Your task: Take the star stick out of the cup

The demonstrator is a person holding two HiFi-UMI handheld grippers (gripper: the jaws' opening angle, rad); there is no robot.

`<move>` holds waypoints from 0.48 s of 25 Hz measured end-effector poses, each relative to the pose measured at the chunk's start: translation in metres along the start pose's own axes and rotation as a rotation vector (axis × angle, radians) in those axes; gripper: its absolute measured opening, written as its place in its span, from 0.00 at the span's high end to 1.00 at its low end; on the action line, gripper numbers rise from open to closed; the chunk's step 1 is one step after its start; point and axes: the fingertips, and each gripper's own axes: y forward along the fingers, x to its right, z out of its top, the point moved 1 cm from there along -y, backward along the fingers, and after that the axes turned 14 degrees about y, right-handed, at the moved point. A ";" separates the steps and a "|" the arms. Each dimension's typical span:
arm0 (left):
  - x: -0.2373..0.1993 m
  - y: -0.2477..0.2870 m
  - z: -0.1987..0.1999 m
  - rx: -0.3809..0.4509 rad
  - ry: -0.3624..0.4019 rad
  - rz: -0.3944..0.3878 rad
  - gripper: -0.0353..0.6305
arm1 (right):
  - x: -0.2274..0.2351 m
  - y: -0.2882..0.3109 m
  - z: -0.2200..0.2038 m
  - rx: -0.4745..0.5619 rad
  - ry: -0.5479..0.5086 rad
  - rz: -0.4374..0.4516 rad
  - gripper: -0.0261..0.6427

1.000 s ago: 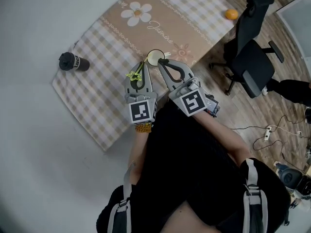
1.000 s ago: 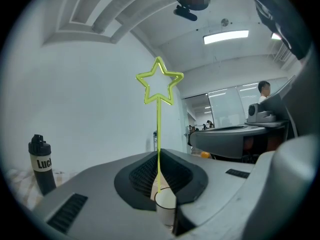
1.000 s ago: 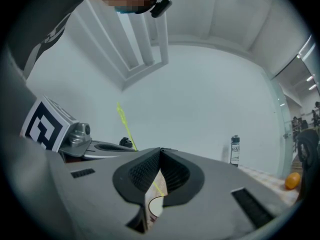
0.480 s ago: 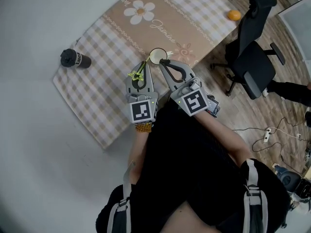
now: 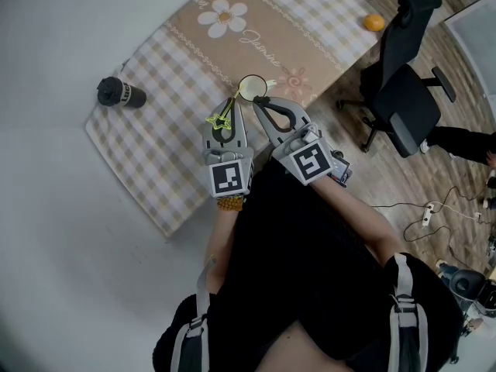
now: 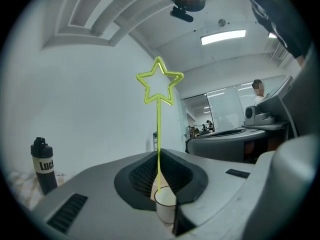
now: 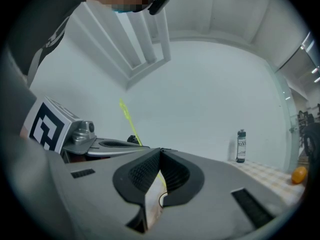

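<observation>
My left gripper [image 6: 159, 159] fingers pinch star stick [image 6: 159, 91], foot in cup [image 6: 166, 206]; right gripper [image 7: 159, 159] fingers clamp cup rim.

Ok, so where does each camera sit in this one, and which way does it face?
Head view: on the person's head, looking steeply down at the checked tablecloth; torso, left gripper and right gripper show.
Left gripper view: on the left gripper, looking level along its jaws, closed on the star stick, cup just beyond; right gripper at right.
Right gripper view: on the right gripper, looking along its jaws, which pinch the cup; left gripper at left.
Shared: both gripper views show the star stick and the cup.
</observation>
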 end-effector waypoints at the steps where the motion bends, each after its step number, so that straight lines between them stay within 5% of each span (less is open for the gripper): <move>1: 0.000 -0.001 -0.001 -0.001 -0.001 0.001 0.92 | 0.000 0.000 -0.001 -0.001 0.001 0.002 0.95; 12: 0.002 -0.003 -0.003 -0.009 0.001 0.003 0.92 | -0.002 -0.004 -0.003 -0.011 0.008 0.003 0.96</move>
